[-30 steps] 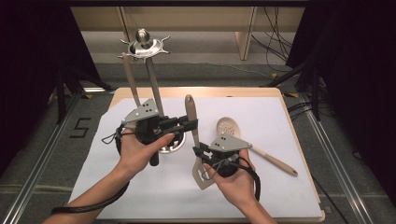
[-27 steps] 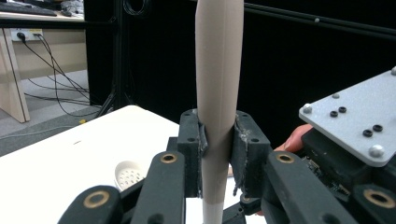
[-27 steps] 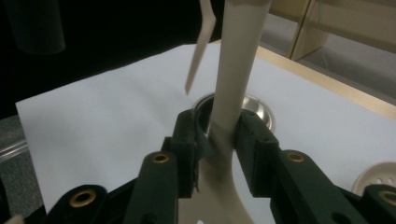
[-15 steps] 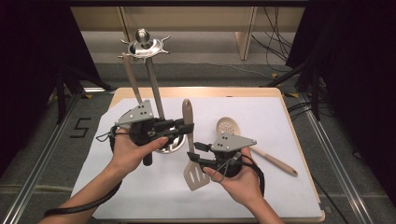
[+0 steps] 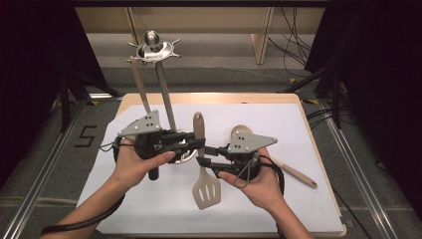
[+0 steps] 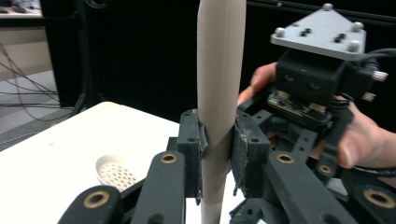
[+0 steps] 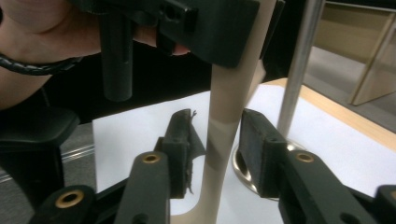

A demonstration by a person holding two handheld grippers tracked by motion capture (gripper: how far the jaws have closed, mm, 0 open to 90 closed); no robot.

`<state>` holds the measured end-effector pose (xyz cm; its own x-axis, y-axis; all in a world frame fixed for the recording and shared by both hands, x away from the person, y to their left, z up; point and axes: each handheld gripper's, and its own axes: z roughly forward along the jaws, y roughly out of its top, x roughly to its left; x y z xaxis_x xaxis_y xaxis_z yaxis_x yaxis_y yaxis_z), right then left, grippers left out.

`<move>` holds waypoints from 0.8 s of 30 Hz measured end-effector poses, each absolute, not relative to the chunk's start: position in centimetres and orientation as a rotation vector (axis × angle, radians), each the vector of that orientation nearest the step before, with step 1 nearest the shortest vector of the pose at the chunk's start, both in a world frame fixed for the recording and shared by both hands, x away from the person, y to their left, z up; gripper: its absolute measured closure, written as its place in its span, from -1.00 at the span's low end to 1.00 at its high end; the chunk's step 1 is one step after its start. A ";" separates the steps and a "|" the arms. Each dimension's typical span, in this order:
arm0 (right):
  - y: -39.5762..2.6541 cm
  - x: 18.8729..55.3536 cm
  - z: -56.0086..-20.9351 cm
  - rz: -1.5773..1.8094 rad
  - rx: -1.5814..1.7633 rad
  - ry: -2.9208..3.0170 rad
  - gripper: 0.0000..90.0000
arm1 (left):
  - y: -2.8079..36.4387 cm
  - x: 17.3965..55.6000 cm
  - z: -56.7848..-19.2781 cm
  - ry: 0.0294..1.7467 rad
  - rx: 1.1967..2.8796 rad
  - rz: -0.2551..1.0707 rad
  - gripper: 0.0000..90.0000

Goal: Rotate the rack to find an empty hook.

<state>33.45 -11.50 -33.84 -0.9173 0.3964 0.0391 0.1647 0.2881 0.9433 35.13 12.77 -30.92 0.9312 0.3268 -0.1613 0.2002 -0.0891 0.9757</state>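
Left gripper [image 6: 217,140] was clamped on the spatula [image 5: 201,164]; right gripper [image 7: 215,135] had just been narrowing its jaws, not touching; the spatula could swing and slip.

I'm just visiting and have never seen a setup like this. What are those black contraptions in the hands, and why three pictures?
A person holds a hand-operated gripper in each hand; no robot arm is involved. One picture looks down from above; the other two come from cameras riding on each gripper. The left gripper has its fingers clamped on the handle of a beige slotted spatula, held upright. The right gripper has just been adjusting its fingers and stands open around the same handle lower down. On the white table are a wooden spoon and a metal utensil stand.
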 end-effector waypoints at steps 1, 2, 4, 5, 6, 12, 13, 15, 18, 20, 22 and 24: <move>-11.4 33.5 -33.9 1.696 0.516 2.347 0.50 | 12.8 35.1 -30.9 0.399 1.668 0.102 0.66; -11.3 33.5 -33.9 1.692 0.519 2.353 0.54 | 12.8 35.0 -30.9 0.399 1.666 0.093 0.66; -11.2 33.8 -33.9 1.706 0.482 2.370 0.64 | 12.8 35.0 -30.9 0.397 1.661 0.081 0.66; -11.2 33.6 -33.9 1.701 0.506 2.386 0.69 | 12.8 35.0 -30.9 0.394 1.662 0.082 0.66; -11.2 33.7 -33.9 1.705 0.496 2.367 0.70 | 12.8 35.0 -30.9 0.392 1.659 0.080 0.66; -11.0 33.5 -33.5 1.691 0.583 2.347 0.72 | 12.9 35.1 -30.9 0.397 1.616 0.084 0.61; -10.8 33.2 -33.4 1.676 0.625 2.345 0.72 | 12.9 35.1 -30.9 0.394 1.615 0.113 0.53; -10.5 32.9 -33.3 1.608 0.667 2.324 0.72 | 12.9 35.0 -30.9 0.391 1.620 0.172 0.38; -10.1 32.6 -33.3 1.577 0.731 2.271 0.73 | 12.7 34.9 -31.0 0.384 1.626 0.210 0.28; -9.9 32.5 -33.2 1.573 0.757 2.279 0.73 | 12.6 34.8 -31.1 0.384 1.632 0.224 0.24; -9.8 32.6 -33.3 1.558 0.751 2.252 0.73 | 12.5 34.8 -31.2 0.377 1.640 0.235 0.23; -9.6 32.5 -33.2 1.547 0.792 2.263 0.73 | 12.4 34.8 -31.2 0.380 1.643 0.247 0.24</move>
<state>32.48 -9.63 -33.21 -0.8077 0.5854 0.0696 0.2774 0.2733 0.9211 34.80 12.42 -31.23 0.9198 0.3874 -0.0623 0.0996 -0.0769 0.9920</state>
